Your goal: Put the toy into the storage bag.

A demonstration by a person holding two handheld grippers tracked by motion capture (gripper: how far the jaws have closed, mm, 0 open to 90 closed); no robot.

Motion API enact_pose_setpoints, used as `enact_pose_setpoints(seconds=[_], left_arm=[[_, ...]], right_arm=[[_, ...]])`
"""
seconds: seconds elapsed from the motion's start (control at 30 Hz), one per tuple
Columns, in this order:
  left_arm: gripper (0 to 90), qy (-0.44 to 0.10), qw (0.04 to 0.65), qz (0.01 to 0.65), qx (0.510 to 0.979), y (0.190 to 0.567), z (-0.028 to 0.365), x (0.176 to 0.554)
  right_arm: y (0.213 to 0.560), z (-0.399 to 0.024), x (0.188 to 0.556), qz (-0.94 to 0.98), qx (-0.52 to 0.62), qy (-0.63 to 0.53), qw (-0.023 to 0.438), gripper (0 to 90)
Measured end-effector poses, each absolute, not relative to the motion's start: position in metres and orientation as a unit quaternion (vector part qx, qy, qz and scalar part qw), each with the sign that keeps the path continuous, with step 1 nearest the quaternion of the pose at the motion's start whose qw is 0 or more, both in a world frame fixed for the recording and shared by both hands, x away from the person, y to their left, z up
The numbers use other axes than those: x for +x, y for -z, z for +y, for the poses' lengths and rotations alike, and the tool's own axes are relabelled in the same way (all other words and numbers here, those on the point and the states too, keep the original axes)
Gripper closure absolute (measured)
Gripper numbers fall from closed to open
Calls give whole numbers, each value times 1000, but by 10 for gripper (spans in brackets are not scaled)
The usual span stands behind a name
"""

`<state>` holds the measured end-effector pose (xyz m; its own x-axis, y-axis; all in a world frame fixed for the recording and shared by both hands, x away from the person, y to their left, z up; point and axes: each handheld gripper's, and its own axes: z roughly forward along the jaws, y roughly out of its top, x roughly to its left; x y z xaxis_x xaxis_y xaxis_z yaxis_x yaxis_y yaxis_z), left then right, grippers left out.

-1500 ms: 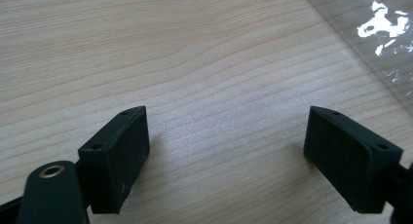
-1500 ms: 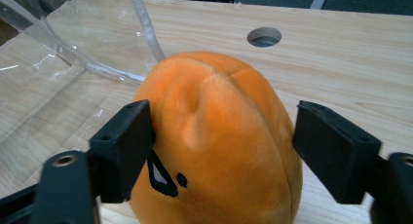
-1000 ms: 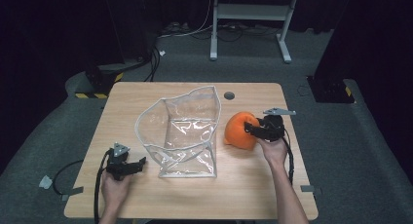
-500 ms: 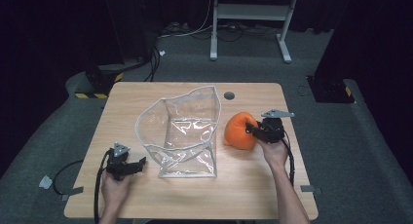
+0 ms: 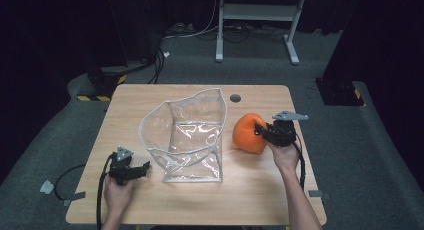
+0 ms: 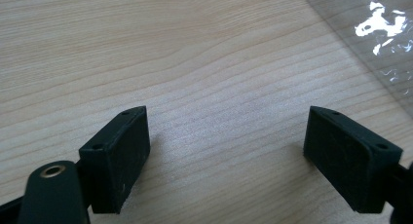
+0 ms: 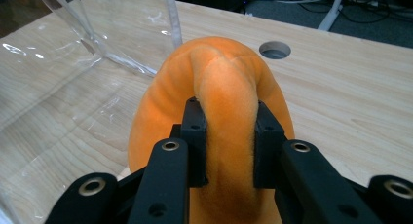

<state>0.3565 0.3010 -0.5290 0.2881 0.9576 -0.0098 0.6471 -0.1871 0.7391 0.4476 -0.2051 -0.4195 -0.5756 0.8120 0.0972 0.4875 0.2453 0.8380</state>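
1. The orange plush ball (image 5: 248,134) sits right of centre in the high view, on the wooden bench (image 5: 260,200).
2. The right gripper (image 5: 263,133) comes at it from the right; its fingers have just been closing and now pinch a fold of the plush between them.
3. In the right gripper view the fold (image 7: 228,131) bulges up between the two black fingers (image 7: 195,136), squeezed narrow.
4. A clear plastic bag (image 5: 186,135) stands open at the centre of the high view, just left of the ball.
5. The left gripper (image 5: 142,169) lies at the lower left, near the bag's bottom corner; its fingers (image 6: 119,158) stand wide apart over bare wood with nothing between them.
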Motion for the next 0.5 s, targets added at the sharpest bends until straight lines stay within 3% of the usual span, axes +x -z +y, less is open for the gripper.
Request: enact_pose_setpoints(seconds=[0.5], left_arm=[[172,-237,327,547,733,529,301,356]], right_arm=[[398,-215,432,761,416,-463,181,736]])
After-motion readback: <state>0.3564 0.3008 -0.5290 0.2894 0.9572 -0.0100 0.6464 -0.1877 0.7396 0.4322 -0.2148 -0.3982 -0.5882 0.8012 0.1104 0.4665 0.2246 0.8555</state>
